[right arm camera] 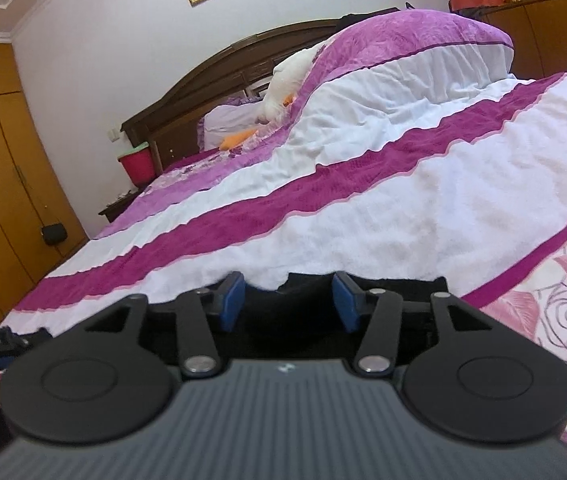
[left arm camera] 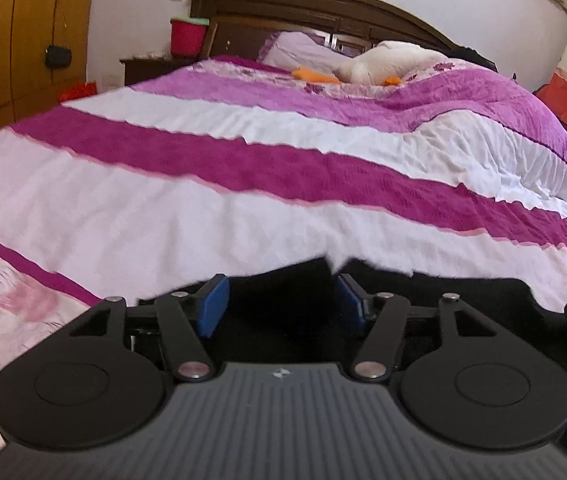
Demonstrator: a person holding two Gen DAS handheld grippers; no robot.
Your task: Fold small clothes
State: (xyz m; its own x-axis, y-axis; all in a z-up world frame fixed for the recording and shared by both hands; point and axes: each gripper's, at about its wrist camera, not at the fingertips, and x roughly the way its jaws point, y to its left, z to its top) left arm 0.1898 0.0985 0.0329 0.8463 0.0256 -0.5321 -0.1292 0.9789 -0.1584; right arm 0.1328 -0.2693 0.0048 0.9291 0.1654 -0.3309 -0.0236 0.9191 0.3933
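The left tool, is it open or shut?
Open. The left tool has blue pads standing apart, with black cloth between them.

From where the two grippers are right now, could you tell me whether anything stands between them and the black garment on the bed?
Nothing visible does. The black garment lies directly between the open fingers of the left gripper, and the same dark cloth sits between the open fingers of the right gripper. Only the striped bedspread lies beyond.

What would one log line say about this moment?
left gripper: open, over black garment | right gripper: open, over same garment | surface: striped bedspread | fold: not yet visible
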